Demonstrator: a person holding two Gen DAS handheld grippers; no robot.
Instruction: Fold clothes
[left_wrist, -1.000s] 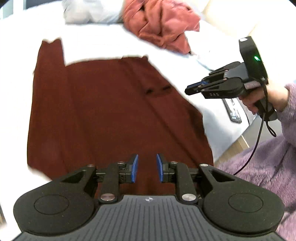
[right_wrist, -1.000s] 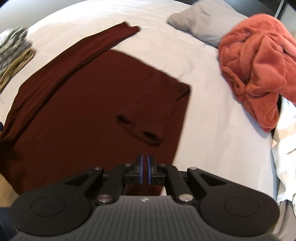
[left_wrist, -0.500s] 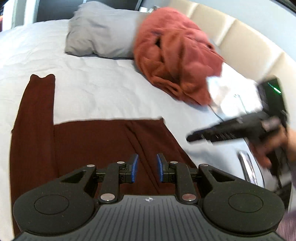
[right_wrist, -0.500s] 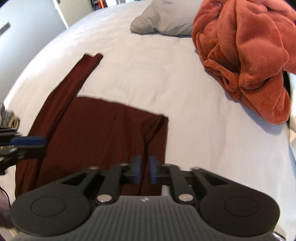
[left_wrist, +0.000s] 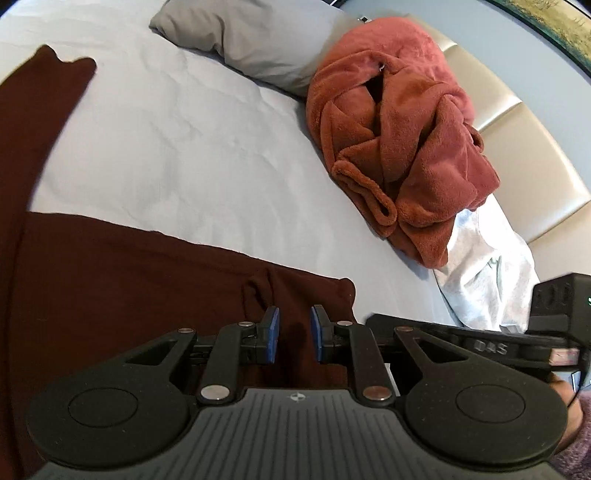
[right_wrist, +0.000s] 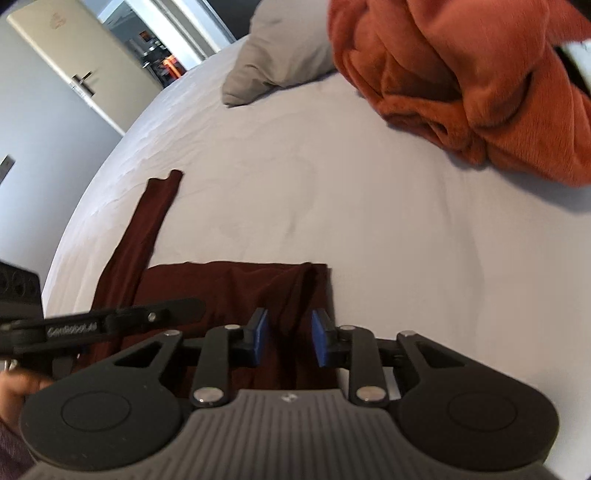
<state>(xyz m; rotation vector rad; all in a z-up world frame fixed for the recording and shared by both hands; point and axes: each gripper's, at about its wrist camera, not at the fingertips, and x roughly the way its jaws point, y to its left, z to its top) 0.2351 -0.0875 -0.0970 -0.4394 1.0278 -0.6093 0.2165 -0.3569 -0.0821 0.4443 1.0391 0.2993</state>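
My left tongs (left_wrist: 293, 334) and right tongs (right_wrist: 287, 338) are both open, holding nothing, over the dark red cloth shirt's (left_wrist: 129, 295) corner on the white bed (left_wrist: 177, 147).

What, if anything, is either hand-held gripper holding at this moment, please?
Nothing: the left hand-held gripper and right hand-held gripper are both open over the dark red garment.
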